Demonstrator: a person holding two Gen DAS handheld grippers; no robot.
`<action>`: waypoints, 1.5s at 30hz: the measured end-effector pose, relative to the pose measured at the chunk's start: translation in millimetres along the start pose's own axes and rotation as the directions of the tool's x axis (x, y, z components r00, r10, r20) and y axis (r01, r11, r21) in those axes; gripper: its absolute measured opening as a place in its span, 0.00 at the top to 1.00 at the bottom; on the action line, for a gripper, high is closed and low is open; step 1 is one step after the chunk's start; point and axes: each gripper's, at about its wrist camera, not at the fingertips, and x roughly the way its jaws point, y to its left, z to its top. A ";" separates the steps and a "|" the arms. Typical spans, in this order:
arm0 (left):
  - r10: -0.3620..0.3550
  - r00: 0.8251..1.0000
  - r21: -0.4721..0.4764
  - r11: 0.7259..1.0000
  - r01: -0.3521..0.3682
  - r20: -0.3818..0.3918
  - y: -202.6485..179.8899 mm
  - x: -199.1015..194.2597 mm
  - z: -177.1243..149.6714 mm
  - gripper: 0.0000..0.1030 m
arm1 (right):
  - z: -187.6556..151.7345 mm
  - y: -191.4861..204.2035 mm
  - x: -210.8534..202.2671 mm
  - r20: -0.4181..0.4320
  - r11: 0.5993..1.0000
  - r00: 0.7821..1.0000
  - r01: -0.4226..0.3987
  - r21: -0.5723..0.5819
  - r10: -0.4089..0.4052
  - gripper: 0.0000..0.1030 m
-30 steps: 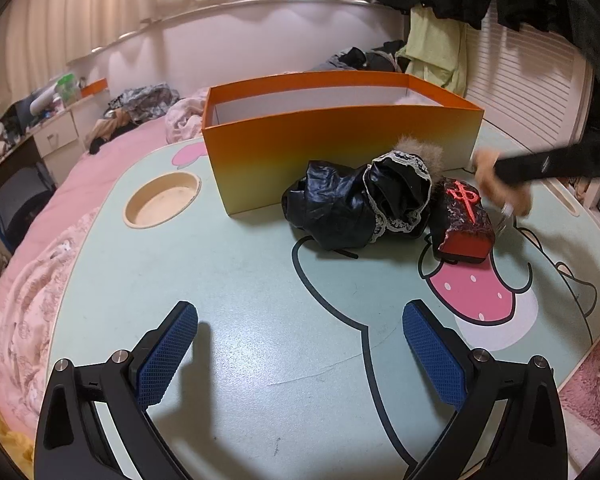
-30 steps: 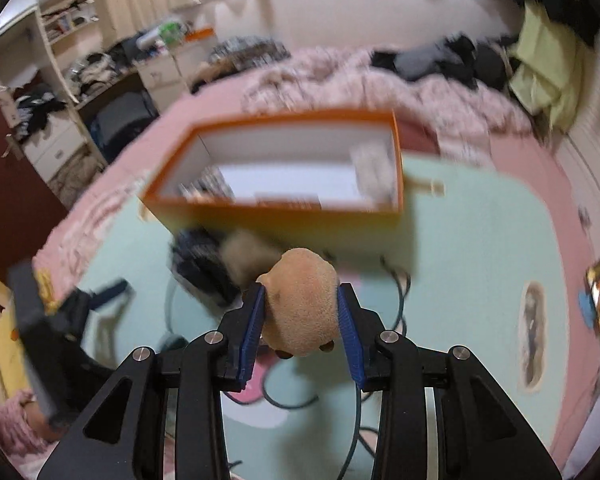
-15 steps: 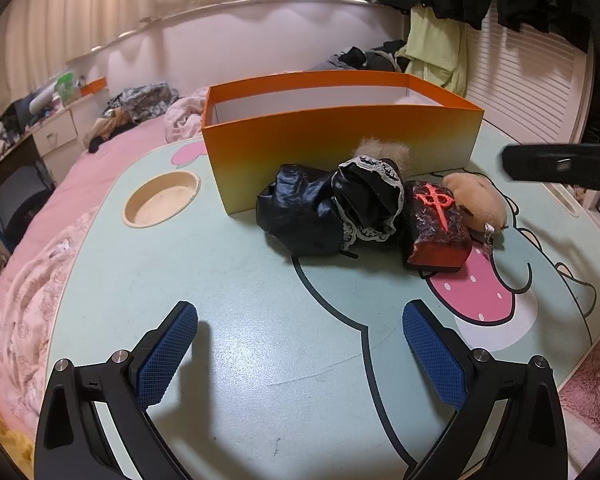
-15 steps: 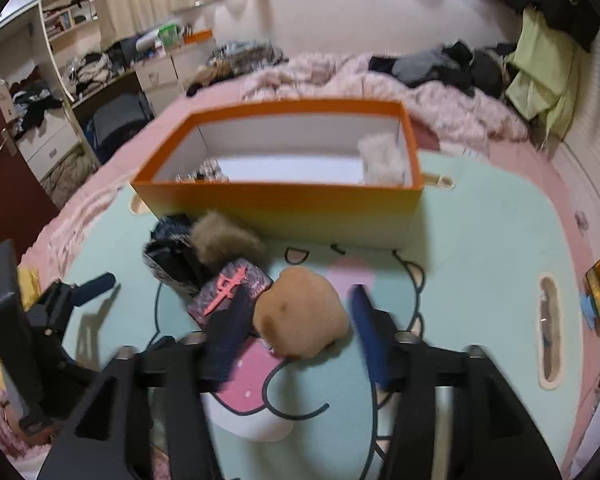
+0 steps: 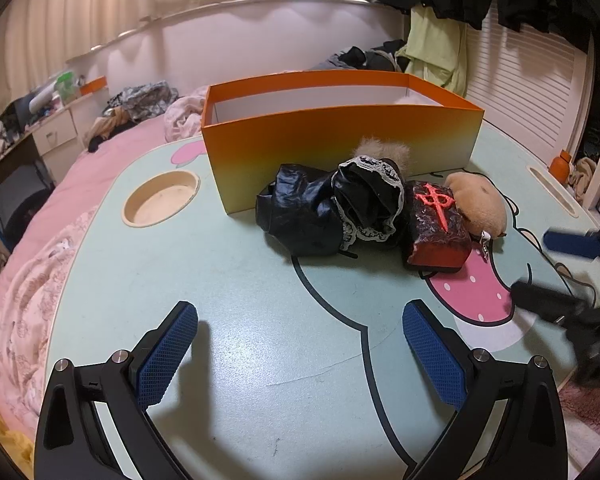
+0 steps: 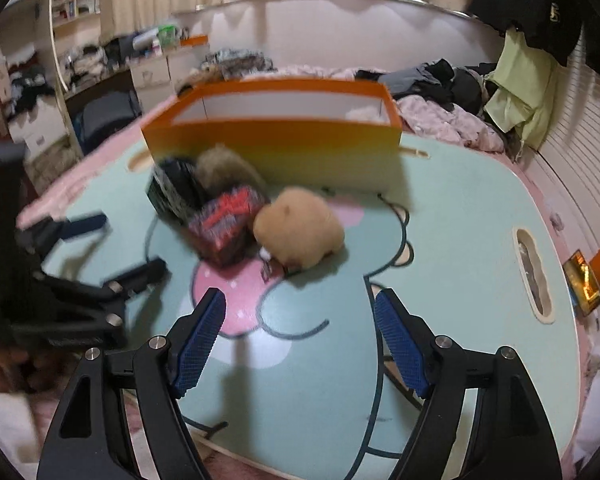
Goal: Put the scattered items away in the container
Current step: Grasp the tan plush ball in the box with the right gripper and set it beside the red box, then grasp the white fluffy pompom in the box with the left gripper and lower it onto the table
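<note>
Tan plush toy (image 6: 300, 229) lies on the table (image 6: 452, 248) — just ahead of the right tool (image 6: 300, 336), jaws spread, empty.

Red raised Chinese character 中 on the dark mahjong-tile block (image 5: 436, 220), no other legible text

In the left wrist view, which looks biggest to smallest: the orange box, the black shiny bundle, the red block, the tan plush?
1. orange box
2. black shiny bundle
3. and 4. red block and tan plush: they look alike; the block partly hides the plush.
</note>
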 end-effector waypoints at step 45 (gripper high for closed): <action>-0.272 0.917 -0.141 0.960 0.241 -0.291 -72.0 110.5 204.0 0.38 | -9.1 -3.0 8.9 -0.015 1.000 1.000 -0.002 -0.008 0.002 0.00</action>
